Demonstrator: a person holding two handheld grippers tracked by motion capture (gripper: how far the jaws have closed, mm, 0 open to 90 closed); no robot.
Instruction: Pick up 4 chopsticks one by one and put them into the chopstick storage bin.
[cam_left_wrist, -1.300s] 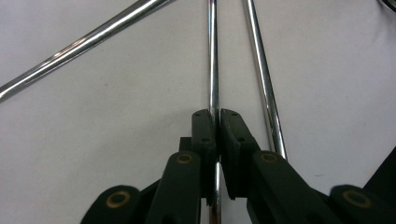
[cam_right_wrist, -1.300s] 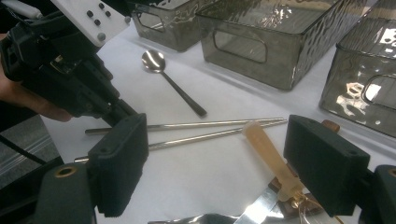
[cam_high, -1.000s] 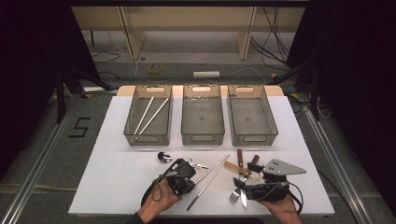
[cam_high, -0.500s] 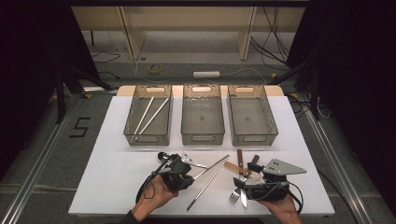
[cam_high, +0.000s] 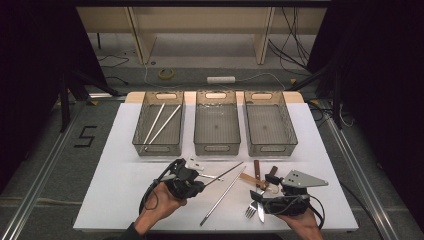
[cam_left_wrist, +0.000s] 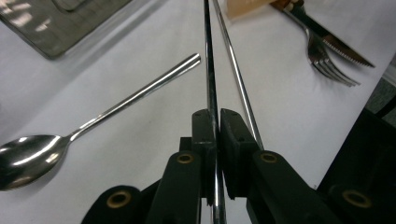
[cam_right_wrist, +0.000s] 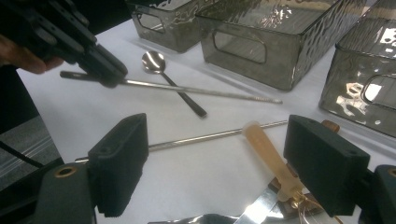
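left gripper (cam_left_wrist: 215, 140): jaws clamped on thin steel chopstick (cam_left_wrist: 208, 70), lifted off white table (cam_high: 125, 200), far tip cut off | right gripper (cam_right_wrist: 224, 163): jaws wide apart, nothing held, resting near fork (cam_high: 251, 209)

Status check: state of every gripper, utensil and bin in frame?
left gripper: shut on metal chopstick, lifted
right gripper: open, holding nothing
second chopstick: flat on table
spoon: flat on table
left bin: holds two white chopsticks
middle bin: empty
right bin: empty
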